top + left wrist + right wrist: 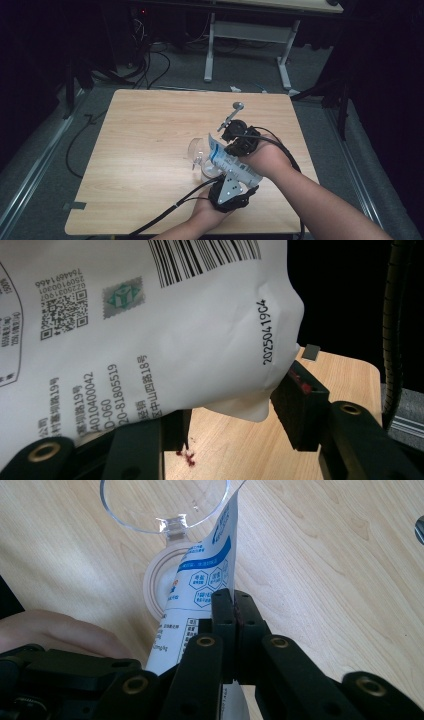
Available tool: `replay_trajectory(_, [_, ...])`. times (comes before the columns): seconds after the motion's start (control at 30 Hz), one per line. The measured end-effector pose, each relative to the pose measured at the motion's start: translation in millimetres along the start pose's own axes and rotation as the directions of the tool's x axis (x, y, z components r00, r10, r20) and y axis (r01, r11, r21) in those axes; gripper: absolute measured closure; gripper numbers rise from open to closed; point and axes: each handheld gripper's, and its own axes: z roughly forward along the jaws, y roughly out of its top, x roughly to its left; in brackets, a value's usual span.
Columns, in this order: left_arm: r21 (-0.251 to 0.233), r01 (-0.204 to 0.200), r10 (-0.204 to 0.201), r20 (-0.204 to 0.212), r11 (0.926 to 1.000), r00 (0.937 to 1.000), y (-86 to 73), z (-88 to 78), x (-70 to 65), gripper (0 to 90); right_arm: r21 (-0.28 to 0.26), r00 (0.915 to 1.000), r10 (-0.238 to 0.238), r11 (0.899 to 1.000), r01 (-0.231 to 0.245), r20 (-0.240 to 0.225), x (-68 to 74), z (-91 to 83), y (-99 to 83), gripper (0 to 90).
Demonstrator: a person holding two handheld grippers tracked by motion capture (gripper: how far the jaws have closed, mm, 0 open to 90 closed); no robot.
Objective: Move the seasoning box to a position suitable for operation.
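A white packet (pixel 231 164) printed with a blue band, small blue hexagon marks, a barcode, a QR code and black text was held up off the desk, tilted, its upper end leaning over the mouth of a clear plastic goblet (pixel 201 156). In the left gripper view its plump, creased lower body (pixel 150 340) sat between the jaws of the left tool (pixel 227 192). In the right gripper view one flat edge of the packet (pixel 202 585) was pinched in the right tool (pixel 234 600). The goblet (pixel 165 505) stood upright on the desk near the middle, its round foot just beneath the packet's printed face.
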Motion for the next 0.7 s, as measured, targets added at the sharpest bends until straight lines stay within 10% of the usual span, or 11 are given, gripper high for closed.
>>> replay_trajectory(0.7, [-0.004, 0.001, -0.001, -0.003, 1.0000, 1.0000, 0.6, -1.1, 0.4, 53.4, -0.002, 0.9999, -0.010, 1.000, 0.010, 0.001, -0.1, 1.3, 1.6, 90.0])
